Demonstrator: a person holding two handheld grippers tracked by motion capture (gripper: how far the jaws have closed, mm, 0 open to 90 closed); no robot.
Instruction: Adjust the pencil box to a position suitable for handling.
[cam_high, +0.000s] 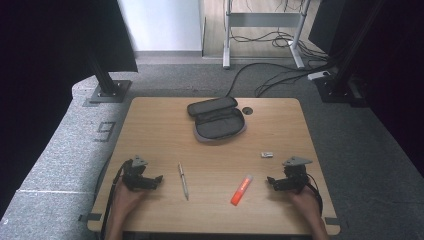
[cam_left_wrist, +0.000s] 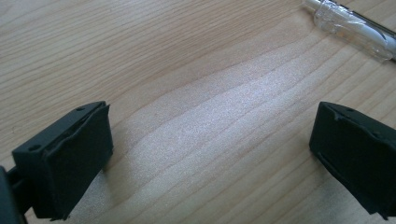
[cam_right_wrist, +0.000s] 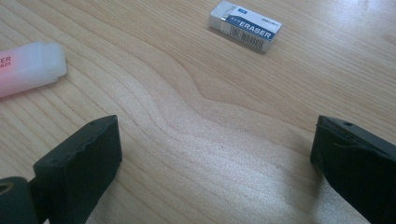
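— What is seen from the high view?
— The left gripper (cam_high: 156, 178) is held low near the desk's (cam_high: 150, 130) near left corner, the right gripper (cam_high: 271, 181) near the near right corner; a pen (cam_high: 183, 181) and a highlighter (cam_high: 241, 189) are laid between them.
— And in the left gripper view?
— Jaws are spread wide over bare wood, the pen (cam_left_wrist: 352, 28) just ahead.
— The right gripper view?
— Jaws are likewise parted, nothing gripped; the highlighter (cam_right_wrist: 29, 69) and an eraser (cam_right_wrist: 245, 26) are seen ahead.

Soft, even overhead light; the pale wooden table (cam_high: 165, 135) shows faint glare, dark corners frame the high view, close views slightly blurred.
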